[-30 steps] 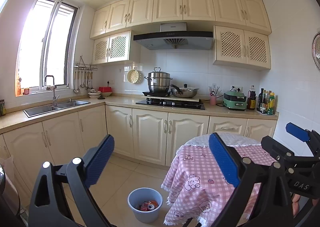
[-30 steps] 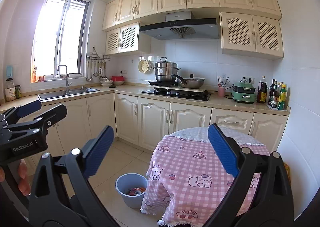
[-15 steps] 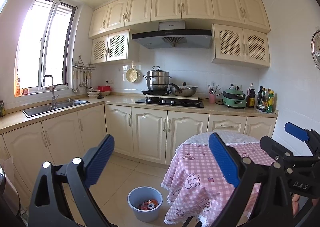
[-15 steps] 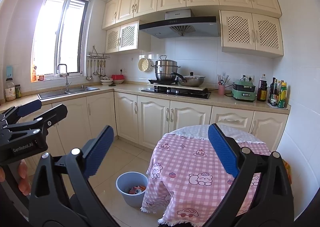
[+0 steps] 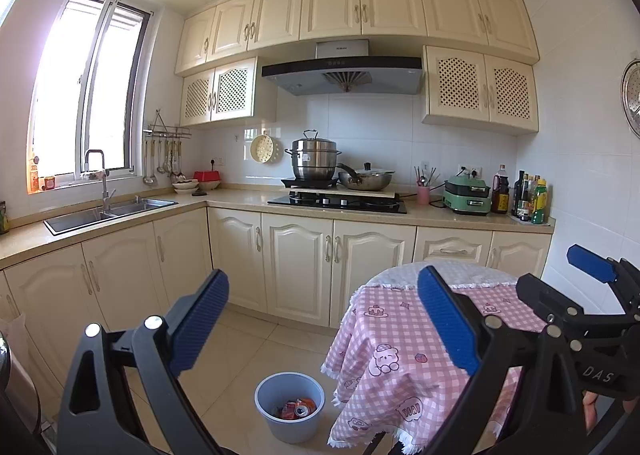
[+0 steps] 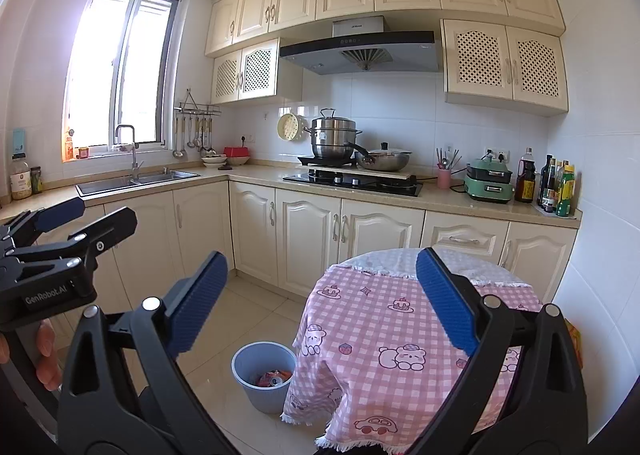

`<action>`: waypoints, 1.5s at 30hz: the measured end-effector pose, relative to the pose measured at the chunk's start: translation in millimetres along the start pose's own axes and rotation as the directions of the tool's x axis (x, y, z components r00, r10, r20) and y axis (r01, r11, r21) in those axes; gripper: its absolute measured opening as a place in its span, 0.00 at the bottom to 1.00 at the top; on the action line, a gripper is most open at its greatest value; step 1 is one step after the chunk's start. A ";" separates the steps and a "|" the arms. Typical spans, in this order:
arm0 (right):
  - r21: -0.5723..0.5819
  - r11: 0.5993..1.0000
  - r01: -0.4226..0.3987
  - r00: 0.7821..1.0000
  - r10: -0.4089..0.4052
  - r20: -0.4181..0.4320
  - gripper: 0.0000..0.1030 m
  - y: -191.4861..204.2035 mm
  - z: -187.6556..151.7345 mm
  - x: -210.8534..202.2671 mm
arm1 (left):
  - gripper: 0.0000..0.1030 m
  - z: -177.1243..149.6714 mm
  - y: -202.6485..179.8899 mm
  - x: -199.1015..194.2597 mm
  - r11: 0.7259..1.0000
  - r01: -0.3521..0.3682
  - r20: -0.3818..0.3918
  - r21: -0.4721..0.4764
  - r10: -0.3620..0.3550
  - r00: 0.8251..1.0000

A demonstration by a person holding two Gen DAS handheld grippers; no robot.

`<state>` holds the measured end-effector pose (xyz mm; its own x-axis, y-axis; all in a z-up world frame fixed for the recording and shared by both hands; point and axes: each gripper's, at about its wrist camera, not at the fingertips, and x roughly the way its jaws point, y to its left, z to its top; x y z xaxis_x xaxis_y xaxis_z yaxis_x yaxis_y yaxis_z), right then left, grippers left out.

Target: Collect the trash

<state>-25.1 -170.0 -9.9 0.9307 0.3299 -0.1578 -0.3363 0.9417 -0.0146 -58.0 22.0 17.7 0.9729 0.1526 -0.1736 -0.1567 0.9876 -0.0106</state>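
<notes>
A light blue bin (image 5: 289,407) (image 6: 265,375) stands on the tiled floor beside a round table. Crushed red cans and wrappers (image 5: 297,409) (image 6: 273,378) lie inside it. My left gripper (image 5: 323,319) is open and empty, held high above floor and table edge. My right gripper (image 6: 322,295) is also open and empty, above the table. Each gripper shows at the edge of the other's view, the right one (image 5: 592,287) and the left one (image 6: 60,239). The round table (image 6: 400,319) wears a pink checked cloth with cartoon prints.
Cream base cabinets (image 5: 296,263) run in an L behind the table. The counter holds a sink (image 5: 104,211), a hob with a steel pot (image 5: 316,163) and pan, a green appliance (image 5: 467,195) and bottles (image 5: 528,195). Tiled floor (image 5: 240,347) lies between bin and cabinets.
Both views have shifted slightly, the scene sliding a little down and left in the frames. Both grippers stay open and empty.
</notes>
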 end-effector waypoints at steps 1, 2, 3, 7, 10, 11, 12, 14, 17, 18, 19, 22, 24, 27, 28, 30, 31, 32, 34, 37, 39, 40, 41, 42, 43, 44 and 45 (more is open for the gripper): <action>0.000 1.000 0.000 1.000 0.000 0.001 0.91 0.2 0.0 0.1 | 0.91 -0.3 -0.1 0.1 1.000 -0.001 0.000 0.000 0.001 1.000; -0.001 1.000 0.000 1.000 0.000 0.000 0.91 0.1 0.0 0.3 | 0.91 0.2 -0.5 -0.1 1.000 -0.001 0.000 0.000 0.001 1.000; -0.001 1.000 0.000 1.000 0.000 -0.001 0.91 0.3 -0.3 0.3 | 0.91 -0.1 -0.5 0.1 1.000 -0.001 -0.001 -0.001 0.001 1.000; -0.001 1.000 0.001 1.000 -0.001 -0.001 0.91 1.1 -0.9 -0.1 | 0.91 -1.3 1.2 0.6 1.000 0.001 -0.002 -0.001 -0.001 1.000; -0.001 1.000 0.000 1.000 0.000 -0.001 0.91 1.3 -0.6 0.0 | 0.91 -1.1 1.8 0.9 1.000 0.002 -0.002 -0.001 -0.002 1.000; -0.001 1.000 0.001 1.000 -0.001 -0.002 0.91 1.4 -0.5 0.0 | 0.91 -0.6 1.8 0.9 1.000 0.002 -0.003 0.000 -0.002 1.000; 0.000 1.000 0.000 1.000 0.000 -0.002 0.91 1.2 -0.5 0.0 | 0.91 -0.9 1.7 0.9 1.000 0.001 -0.003 0.001 -0.001 1.000; 0.000 1.000 0.001 1.000 -0.001 -0.002 0.91 1.3 -0.5 0.0 | 0.91 -0.6 1.6 0.8 1.000 0.002 -0.003 0.000 -0.002 1.000; -0.001 1.000 0.000 1.000 0.000 -0.002 0.91 1.3 -0.7 0.1 | 0.91 -0.7 1.2 0.8 1.000 0.001 -0.003 0.000 -0.001 1.000; -0.001 1.000 0.000 1.000 0.000 -0.003 0.91 1.3 -0.4 0.1 | 0.91 -0.9 1.5 0.9 1.000 0.001 -0.003 0.000 -0.001 1.000; 0.000 1.000 0.000 1.000 0.000 -0.003 0.91 1.5 -0.9 0.0 | 0.91 -1.1 1.6 0.9 1.000 0.002 -0.004 -0.001 -0.002 1.000; -0.001 1.000 -0.002 1.000 0.002 -0.005 0.91 1.3 -3.2 0.2 | 0.91 -0.5 1.3 0.7 1.000 0.001 -0.003 0.001 -0.001 1.000; -0.001 1.000 -0.003 1.000 0.003 -0.007 0.91 0.8 -4.2 0.8 | 0.91 -0.6 1.2 0.7 1.000 0.002 -0.003 0.001 -0.002 1.000; 0.000 1.000 -0.004 1.000 0.004 -0.007 0.91 1.0 -4.8 0.8 | 0.91 -2.1 2.9 2.1 1.000 0.000 -0.004 0.002 0.000 1.000; -0.001 1.000 -0.004 1.000 0.004 -0.007 0.91 1.0 -4.4 0.8 | 0.91 -2.9 3.8 2.8 1.000 0.000 -0.006 0.001 0.000 1.000; 0.000 1.000 -0.004 1.000 0.004 -0.007 0.91 1.4 -4.8 0.7 | 0.91 -4.2 6.7 4.8 1.000 0.000 -0.010 -0.002 0.000 1.000; -0.001 1.000 -0.005 1.000 0.005 -0.008 0.91 1.3 -4.6 0.9 | 0.91 -5.1 7.3 5.4 1.000 -0.001 -0.012 -0.003 0.001 1.000; -0.002 1.000 -0.005 1.000 0.005 -0.009 0.91 1.1 -4.7 1.2 | 0.91 -6.1 8.3 6.0 1.000 -0.001 -0.013 -0.003 0.001 1.000; -0.002 1.000 -0.007 1.000 0.007 -0.012 0.91 0.4 -5.9 3.2 | 0.91 -7.6 10.0 6.8 1.000 0.000 -0.015 -0.002 0.000 1.000; -0.003 1.000 -0.011 1.000 0.011 -0.016 0.91 0.6 -7.4 5.3 | 0.91 -8.3 10.7 7.7 1.000 0.000 -0.017 0.000 0.000 1.000; -0.004 1.000 -0.013 1.000 0.012 -0.017 0.91 1.2 -8.0 5.8 | 0.91 -8.8 11.7 8.4 1.000 0.001 -0.019 0.002 -0.001 1.000; -0.005 1.000 -0.012 1.000 0.012 -0.018 0.91 1.4 -7.5 6.4 | 0.91 -9.5 12.1 8.6 1.000 0.001 -0.020 0.002 -0.001 1.000; -0.005 1.000 -0.012 1.000 0.012 -0.018 0.91 1.7 -7.5 6.5 | 0.91 -9.1 12.6 9.4 1.000 0.002 -0.021 0.002 -0.002 1.000; -0.005 1.000 -0.013 1.000 0.013 -0.018 0.91 2.0 -8.1 6.3 | 0.91 -9.5 12.9 9.4 1.000 0.001 -0.022 0.002 -0.001 1.000; -0.005 1.000 -0.013 1.000 0.013 -0.018 0.91 2.1 -8.2 6.3 | 0.91 -9.7 13.2 9.6 1.000 0.001 -0.022 0.002 -0.001 1.000; -0.005 1.000 -0.013 1.000 0.013 -0.018 0.91 2.1 -7.5 6.7 | 0.91 -10.0 14.5 9.8 1.000 0.001 -0.023 0.002 -0.001 1.000; -0.006 1.000 -0.012 1.000 0.012 -0.018 0.91 2.3 -7.4 6.7 | 0.91 -10.8 14.9 9.8 1.000 0.000 -0.024 0.002 0.000 1.000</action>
<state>-20.7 -166.1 -18.3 0.9237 0.3403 -0.1761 -0.3487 0.9371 -0.0184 -52.6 37.8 5.3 0.9687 0.1514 -0.1969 -0.1562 0.9877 -0.0088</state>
